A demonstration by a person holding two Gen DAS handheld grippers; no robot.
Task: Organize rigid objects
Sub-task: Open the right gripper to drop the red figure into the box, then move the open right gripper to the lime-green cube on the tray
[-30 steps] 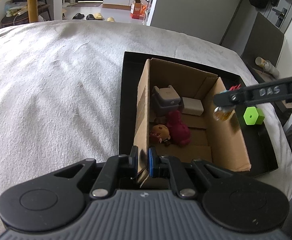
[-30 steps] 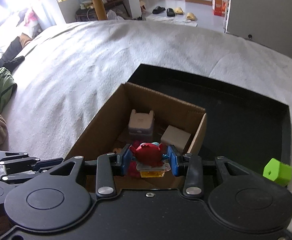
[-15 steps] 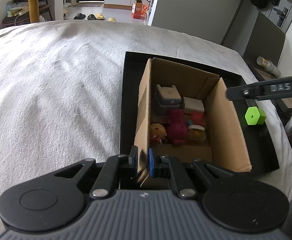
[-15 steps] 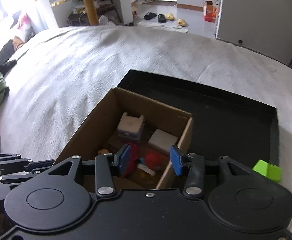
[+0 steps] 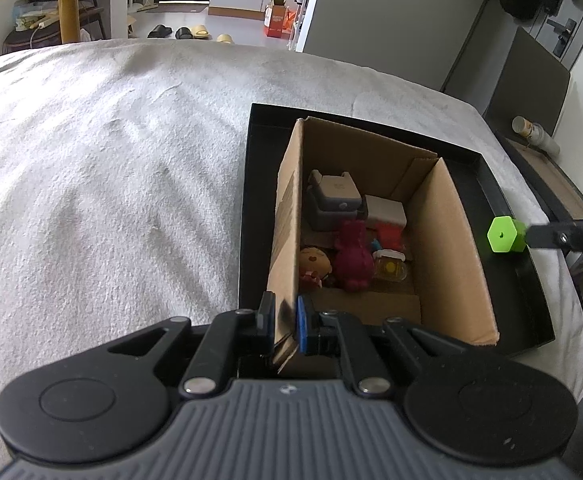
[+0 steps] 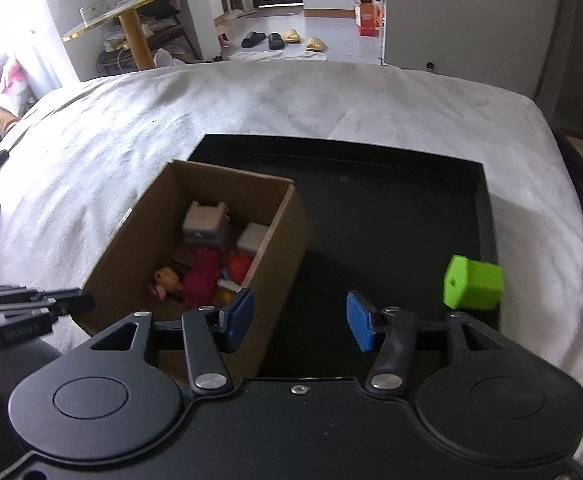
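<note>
The left gripper (image 5: 285, 322) clamps the box (image 5: 447, 240) wall; the right gripper (image 6: 299, 322) gapes empty beside the box (toys inside), near the green block (image 6: 473, 284) on the tray (image 6: 371, 208).

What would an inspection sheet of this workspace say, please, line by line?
Surface: white bed cover under a black tray.
Job's things: cardboard box on the tray, holding toys and small blocks; green hexagonal block outside it on the tray.
Clutter: nothing seen on the cover.
Grippers: left gripper, jaws clamped on the box wall; right gripper, jaws wide, empty.
Cables: nothing seen.
Surroundings: slippers, round table.
</note>
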